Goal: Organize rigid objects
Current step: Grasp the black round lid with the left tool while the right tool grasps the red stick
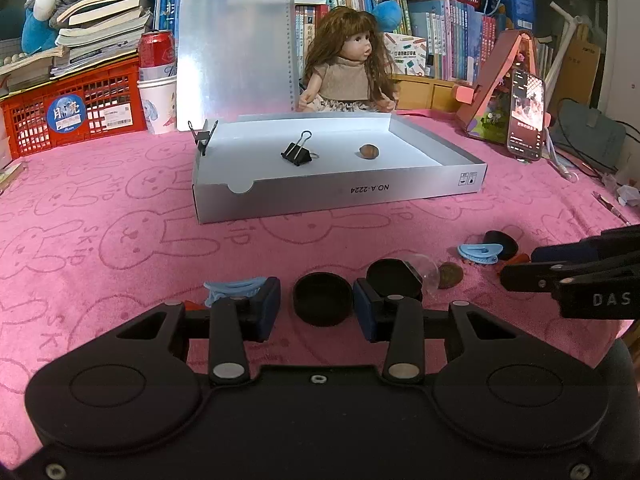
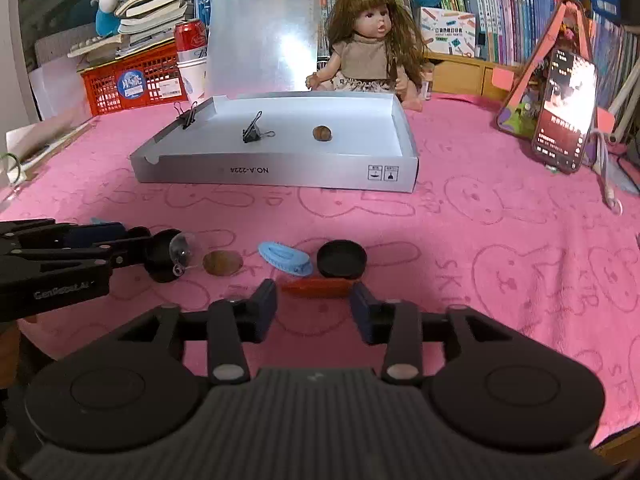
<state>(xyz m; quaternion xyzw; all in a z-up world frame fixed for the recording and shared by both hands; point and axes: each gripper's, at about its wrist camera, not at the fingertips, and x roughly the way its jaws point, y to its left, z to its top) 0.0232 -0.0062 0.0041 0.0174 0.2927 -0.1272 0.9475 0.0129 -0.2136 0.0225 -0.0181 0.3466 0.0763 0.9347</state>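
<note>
The left gripper [image 1: 316, 312] sat nearest, its jaws spread on either side of a black cap [image 1: 322, 298] on the pink cloth [image 1: 120, 216], gripping nothing. Just right of it lay a black-based clear dome [image 1: 400, 278], a brown nut [image 1: 451, 275] and a blue clip [image 1: 479, 253]. The right gripper [image 2: 313, 307] was also spread, an orange clip [image 2: 316, 287] lying between its tips. The tray [image 1: 340, 196] beyond held a binder clip [image 1: 297, 153] and a second nut [image 1: 368, 151].

Left gripper [image 1: 316, 310] and right gripper [image 2: 313, 307] both gape, low.
</note>
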